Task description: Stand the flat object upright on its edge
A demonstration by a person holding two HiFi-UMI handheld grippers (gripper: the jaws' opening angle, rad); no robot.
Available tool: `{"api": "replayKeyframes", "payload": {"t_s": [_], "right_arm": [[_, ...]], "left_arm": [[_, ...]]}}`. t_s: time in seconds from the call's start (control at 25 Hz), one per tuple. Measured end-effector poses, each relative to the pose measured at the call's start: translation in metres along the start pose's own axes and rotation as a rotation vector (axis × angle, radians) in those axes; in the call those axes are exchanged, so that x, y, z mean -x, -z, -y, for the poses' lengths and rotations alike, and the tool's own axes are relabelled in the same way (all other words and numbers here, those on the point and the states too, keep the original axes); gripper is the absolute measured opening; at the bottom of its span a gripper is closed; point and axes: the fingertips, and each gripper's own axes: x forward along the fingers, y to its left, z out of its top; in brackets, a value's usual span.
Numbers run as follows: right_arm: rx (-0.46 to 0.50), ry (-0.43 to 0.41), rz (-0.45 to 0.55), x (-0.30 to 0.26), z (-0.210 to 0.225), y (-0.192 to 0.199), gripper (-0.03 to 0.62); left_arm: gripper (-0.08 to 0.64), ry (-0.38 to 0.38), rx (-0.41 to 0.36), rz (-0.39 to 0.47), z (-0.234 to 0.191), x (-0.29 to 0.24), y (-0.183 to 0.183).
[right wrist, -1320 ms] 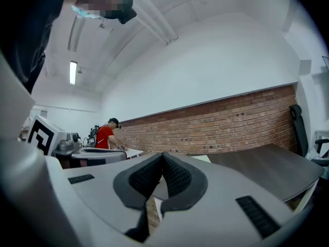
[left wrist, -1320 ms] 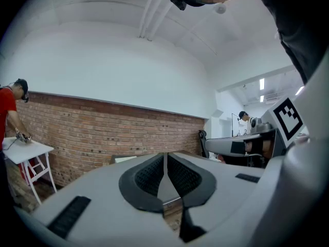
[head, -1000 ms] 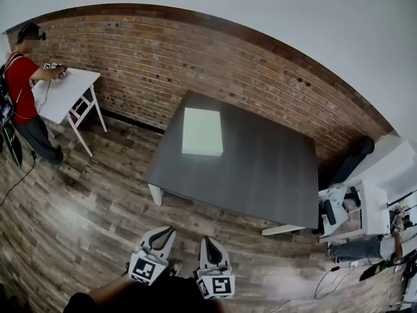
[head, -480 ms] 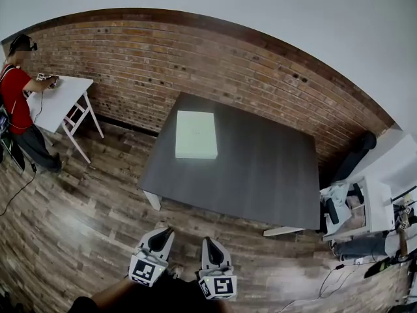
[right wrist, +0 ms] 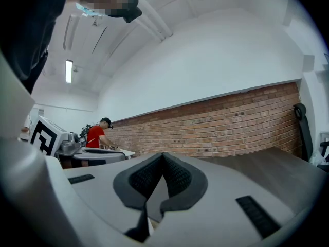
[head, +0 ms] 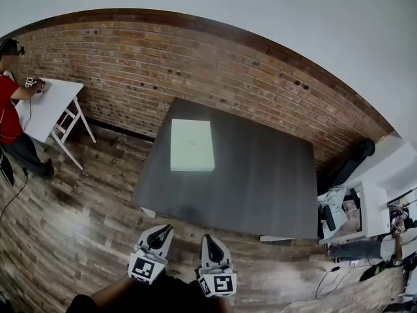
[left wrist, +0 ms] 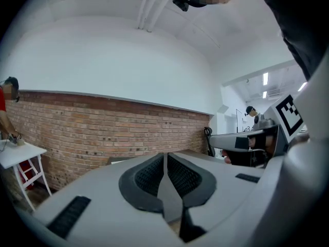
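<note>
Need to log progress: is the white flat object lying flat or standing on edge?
Lying flat. The white flat object shows its broad face upward on the dark table.

Person in red [head: 6,119] is cut off at left edge. Flat object [head: 192,145]: surface detail too small to tell. Right-side clutter [head: 342,214] is unidentifiable.

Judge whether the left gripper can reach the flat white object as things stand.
Probably not yet: the left gripper, jaws shut, is short of the table's near edge and the flat white object lies further in. Nothing intervenes.
</note>
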Motion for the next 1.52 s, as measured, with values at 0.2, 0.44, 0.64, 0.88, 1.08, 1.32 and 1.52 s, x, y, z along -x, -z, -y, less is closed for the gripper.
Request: {"api": "replayKeyframes", "payload": {"t_s": [0.2,0.44,0.64,0.88,1.08,1.32,1.52], "right_arm": [[0.006,0.012,-0.015,-0.049,0.006,-0.003,0.025],[0.009,0.015,-0.034,-0.105,0.001,-0.007,0.025],[0.016,0.029,-0.043,-0.146,0.001,-0.009,0.025],[0.02,0.062,-0.056,-0.186,0.007,-0.007,0.025],[0.025,0.084,-0.073,-0.211,0.021,0.0,0.025],[0.018,0.074,-0.101,-0.232,0.042,0.01,0.025],[0.018,0.027,-0.119,-0.245,0.065,0.023,0.025]], "left_arm": [[0.048,0.018,-0.009,-0.002,-0.037,-0.03,-0.005],[0.048,0.027,-0.001,0.005,-0.083,-0.054,-0.014],[0.048,0.04,0.006,-0.001,-0.118,-0.075,-0.015],[0.048,0.058,0.025,-0.017,-0.154,-0.1,-0.01],[0.048,0.071,0.013,-0.039,-0.172,-0.122,-0.002],[0.048,0.042,0.025,-0.063,-0.179,-0.144,0.011],[0.048,-0.008,0.021,-0.071,-0.179,-0.169,0.02]]}}
